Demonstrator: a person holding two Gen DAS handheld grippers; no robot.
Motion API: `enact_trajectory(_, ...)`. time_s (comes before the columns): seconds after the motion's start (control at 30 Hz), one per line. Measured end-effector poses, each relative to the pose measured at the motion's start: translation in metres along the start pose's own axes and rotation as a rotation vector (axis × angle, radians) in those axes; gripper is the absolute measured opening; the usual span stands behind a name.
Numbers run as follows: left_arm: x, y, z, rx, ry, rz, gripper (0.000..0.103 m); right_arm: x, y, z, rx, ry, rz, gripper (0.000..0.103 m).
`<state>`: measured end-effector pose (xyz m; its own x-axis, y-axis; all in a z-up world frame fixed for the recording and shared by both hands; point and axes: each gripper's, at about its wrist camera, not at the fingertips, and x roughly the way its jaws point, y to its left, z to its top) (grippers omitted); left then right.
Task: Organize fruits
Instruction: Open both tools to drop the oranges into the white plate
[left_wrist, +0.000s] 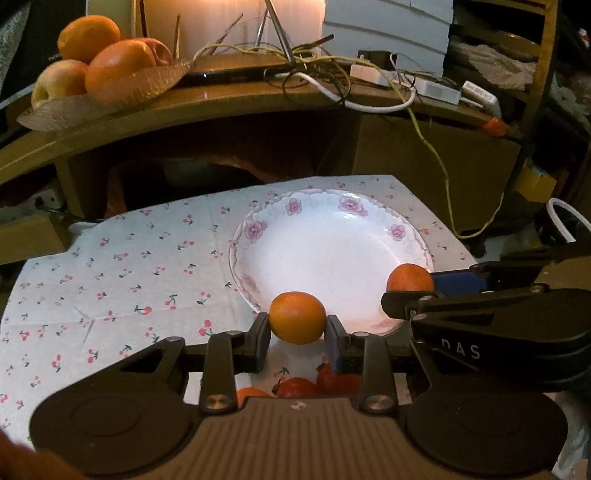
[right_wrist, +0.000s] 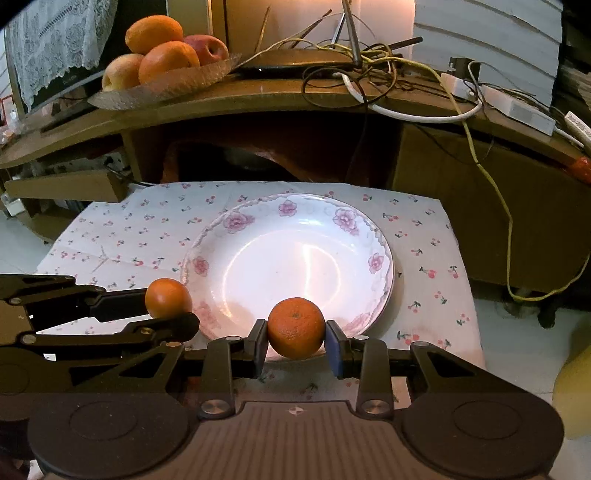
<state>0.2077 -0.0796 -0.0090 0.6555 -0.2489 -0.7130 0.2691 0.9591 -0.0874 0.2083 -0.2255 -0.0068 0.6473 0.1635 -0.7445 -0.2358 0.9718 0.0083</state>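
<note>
Oranges (left_wrist: 297, 317) (right_wrist: 295, 328) gripped beside plate (right_wrist: 332, 221); cables (right_wrist: 369, 55) behind.

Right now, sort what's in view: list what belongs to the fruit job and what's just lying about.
Job:
left claw gripping an orange
right claw gripping another orange
flowered plate
red fruits on the cloth

Lying about:
glass fruit bowl
cables
</note>
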Motion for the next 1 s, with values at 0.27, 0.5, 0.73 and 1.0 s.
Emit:
enact_trajectory(0.27,0.015,0.001,0.002,0.003,0.011,0.012,0.037,0.017,-0.007,0.005,0.002,0.020,0.008,0.036)
enact_trajectory(0.5,0.016,0.000,0.003,0.022,0.004,0.019,0.037,0.018,-0.006,0.004,0.000,0.014,0.008,0.037)
enact_trajectory(0.73,0.009,-0.001,0.005,0.011,-0.005,0.009,0.039,0.013,-0.009,0.005,0.015,-0.010,0.001,0.044)
enact_trajectory(1.0,-0.006,0.003,0.010,0.009,-0.039,0.017,0.041,0.004,-0.018,0.005,0.047,-0.045,-0.013,0.047)
